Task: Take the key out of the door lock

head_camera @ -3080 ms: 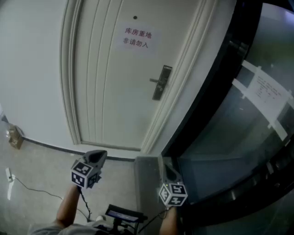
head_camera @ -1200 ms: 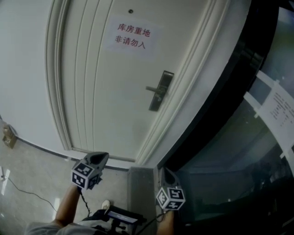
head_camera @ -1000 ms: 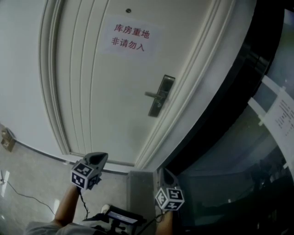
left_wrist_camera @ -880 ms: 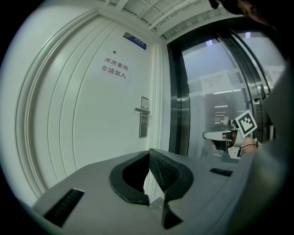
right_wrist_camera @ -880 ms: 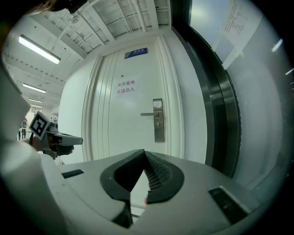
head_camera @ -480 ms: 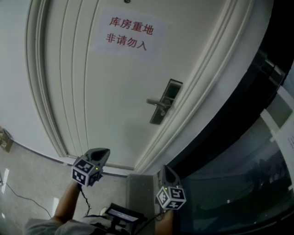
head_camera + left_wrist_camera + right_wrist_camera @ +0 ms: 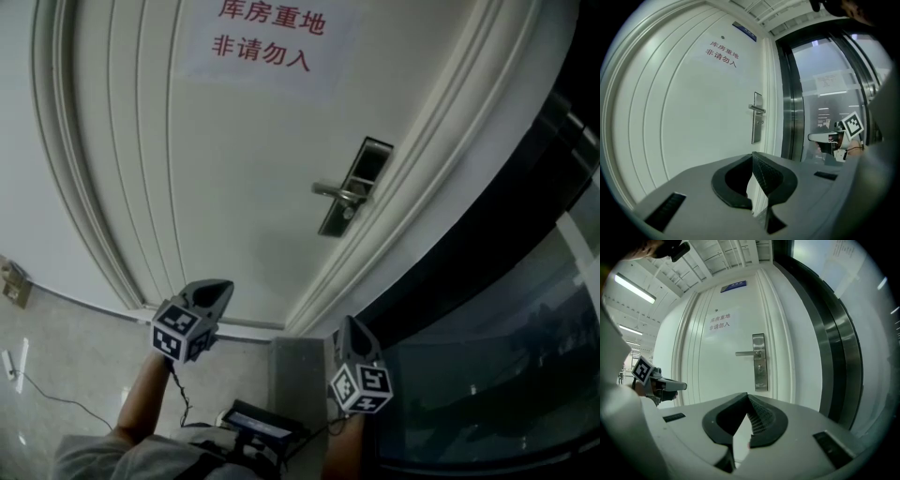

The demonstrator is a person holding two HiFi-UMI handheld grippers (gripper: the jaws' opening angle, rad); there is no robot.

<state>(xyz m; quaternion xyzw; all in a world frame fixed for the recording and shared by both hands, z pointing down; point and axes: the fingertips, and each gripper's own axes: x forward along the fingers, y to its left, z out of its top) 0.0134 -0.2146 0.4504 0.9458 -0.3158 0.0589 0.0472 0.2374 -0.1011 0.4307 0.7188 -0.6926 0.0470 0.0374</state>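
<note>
Pale floor point(image 7: 56, 375) at the foot of the white door point(image 7: 244, 169), with a dark glass wall point(image 7: 487, 356) right of the door. Left gripper point(image 7: 752, 155) and right gripper point(image 7: 747, 395): jaws closed tip to tip, nothing between them, both well short of the door. Lock plate point(image 7: 760, 363) at the door's right edge. Key point(image 7: 760, 367): small shape just under the handle point(image 7: 746, 353), detail unclear.

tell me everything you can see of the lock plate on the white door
The lock plate is a tall, narrow rectangle of silvery metal, upright near the right edge of the white door. A straight lever handle juts level from its upper part toward the door's middle. Below the lever is a small dark spot, probably the keyhole; a key there is too small to make out. Nothing touches the plate.
</note>
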